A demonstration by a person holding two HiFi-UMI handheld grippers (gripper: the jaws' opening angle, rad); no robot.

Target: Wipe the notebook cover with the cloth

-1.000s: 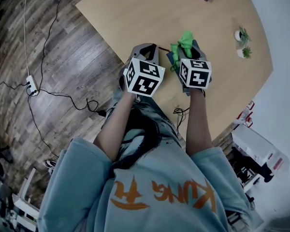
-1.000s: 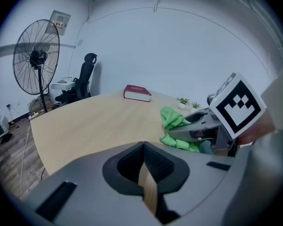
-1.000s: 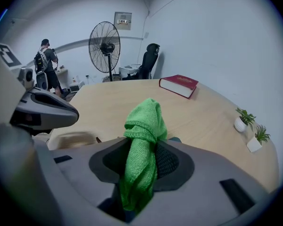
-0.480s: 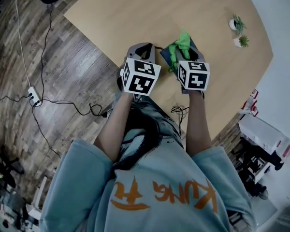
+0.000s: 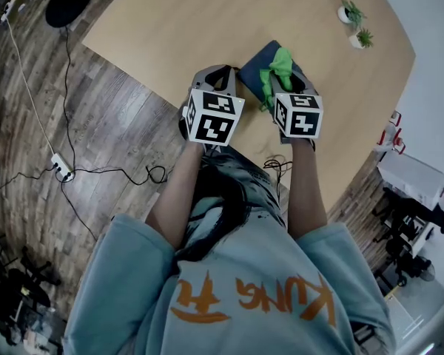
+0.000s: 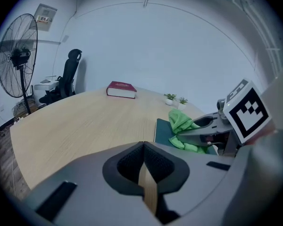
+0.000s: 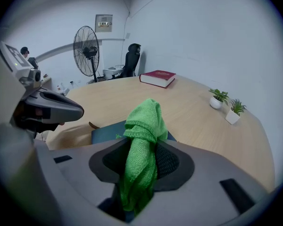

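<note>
Right gripper [image 7: 142, 166] clamped on the green cloth [image 7: 144, 124] over the dark notebook [image 5: 256, 61], left gripper [image 6: 145, 175] closed and empty just left; wiping looks barely begun, cover mostly left.

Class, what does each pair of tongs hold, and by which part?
Right tongs pinch the green cloth by its bunched middle; left tongs are shut, holding nothing.

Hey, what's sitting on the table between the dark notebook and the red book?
Nothing. The stretch of table between the notebook and the red book is bare wood, as the left gripper view shows.
</note>
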